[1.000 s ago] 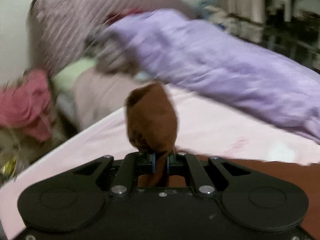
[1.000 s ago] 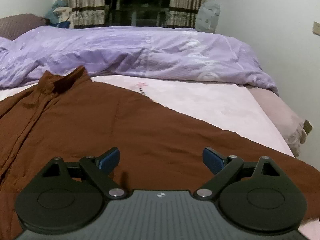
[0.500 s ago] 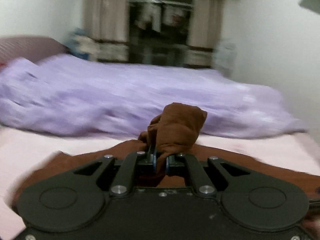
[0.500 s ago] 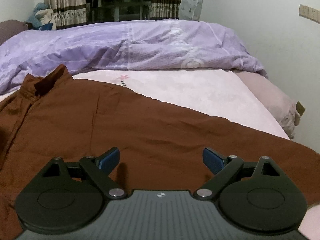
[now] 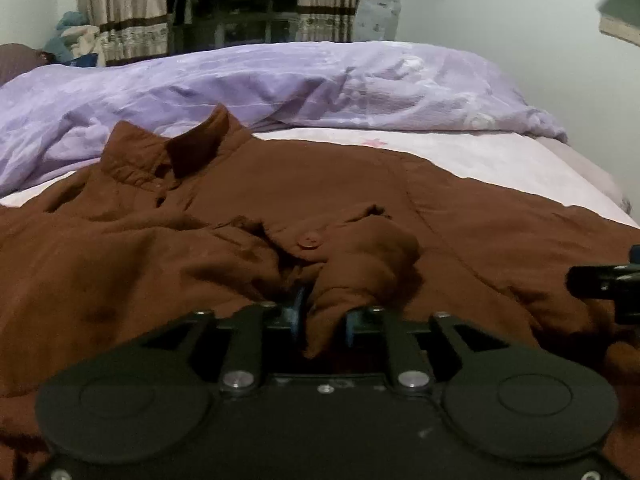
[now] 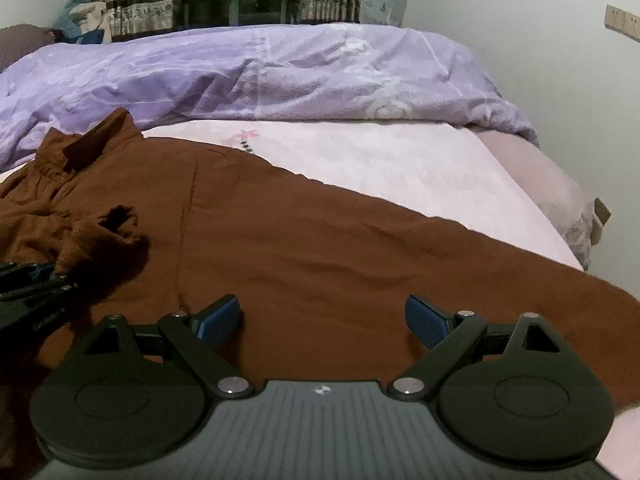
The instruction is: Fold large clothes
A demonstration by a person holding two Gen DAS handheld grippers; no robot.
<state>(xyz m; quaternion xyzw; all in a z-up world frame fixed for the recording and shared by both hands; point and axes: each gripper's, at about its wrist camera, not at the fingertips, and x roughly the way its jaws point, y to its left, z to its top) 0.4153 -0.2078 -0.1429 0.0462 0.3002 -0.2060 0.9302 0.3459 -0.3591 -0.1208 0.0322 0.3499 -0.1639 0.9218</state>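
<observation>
A large brown shirt [image 5: 480, 240] lies spread on the pink bed sheet [image 5: 500, 160], its collar [image 5: 192, 152] toward the far left. My left gripper [image 5: 323, 316] has laid the sleeve cuff [image 5: 360, 256] across the shirt's front, beside a button [image 5: 310, 240]. Its jaws are opening, and the cuff still lies loosely between the blue pads. My right gripper [image 6: 322, 320] hovers open over the shirt's body [image 6: 320, 240] with nothing between its fingers. The right wrist view catches the left gripper [image 6: 36, 280] at the left edge, by the cuff [image 6: 116, 224].
A rumpled purple duvet [image 6: 280, 72] runs along the far side of the bed. Curtains [image 6: 136, 4] and a dark wardrobe stand behind it. The bed's right edge [image 6: 576, 236] drops off near a white wall with a socket [image 6: 622, 26].
The left gripper swung from the pillow end over to the shirt, carrying the cuff down onto its front, and its pads have parted. The right gripper stayed nearly still and open.
</observation>
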